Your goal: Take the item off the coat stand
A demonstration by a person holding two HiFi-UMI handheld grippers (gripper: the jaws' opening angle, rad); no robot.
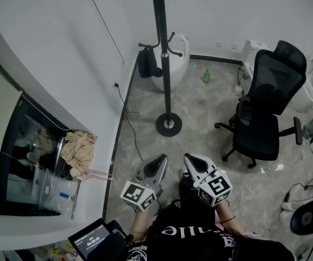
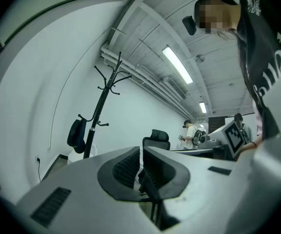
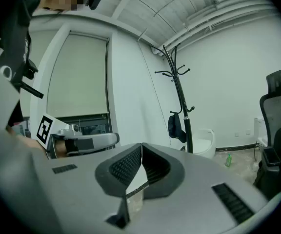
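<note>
I have both grippers low by the person's body, well short of the coat stand (image 1: 162, 53) — the left gripper (image 1: 160, 160) and the right gripper (image 1: 191, 158) each have their jaws pressed together on nothing. The dark bag (image 1: 148, 63) hangs from 1 of the lower hooks on the left side of the pole, its long axis up and down, ahead of and above both jaw lines. I judge the left gripper slightly better placed — the bag is on its side of the pole.

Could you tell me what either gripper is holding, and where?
Nothing: left gripper and right gripper are shut, empty; the bag hangs on the coat stand.
</note>
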